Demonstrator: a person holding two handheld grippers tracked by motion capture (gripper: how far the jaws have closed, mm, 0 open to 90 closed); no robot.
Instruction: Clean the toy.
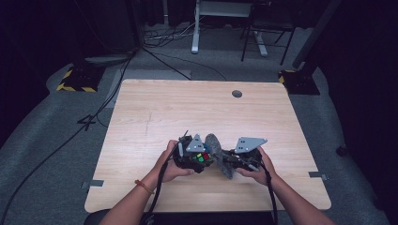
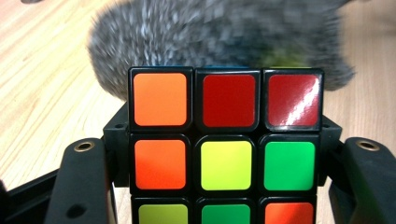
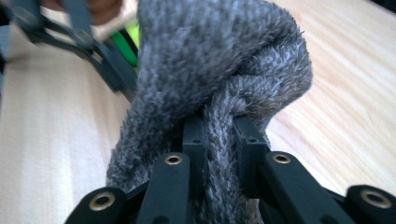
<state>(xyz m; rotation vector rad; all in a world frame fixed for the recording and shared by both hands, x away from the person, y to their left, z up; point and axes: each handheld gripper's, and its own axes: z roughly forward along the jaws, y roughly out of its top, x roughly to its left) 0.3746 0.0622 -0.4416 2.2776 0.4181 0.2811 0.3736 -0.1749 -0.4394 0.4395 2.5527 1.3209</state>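
Observation:
A scrambled puzzle cube (image 2: 226,149) with orange, red, yellow and green stickers sits clamped between the jaws of my left gripper (image 1: 195,158). In the high view the cube (image 1: 202,158) shows as a small coloured patch under that gripper's grey plate. My right gripper (image 1: 234,159) is shut on a grey fuzzy cloth (image 3: 219,93), a bunched fold pinched between its pads. The cloth (image 1: 219,154) hangs between the two grippers and presses against the far side of the cube (image 2: 215,37). Both hands hold the grippers low over the near middle of the wooden table (image 1: 187,108).
A round grommet hole (image 1: 237,93) lies near the table's far edge. Cables (image 1: 159,192) trail from the grippers toward the near edge. Beyond the table stand desk legs (image 1: 195,33) and floor cables on grey carpet.

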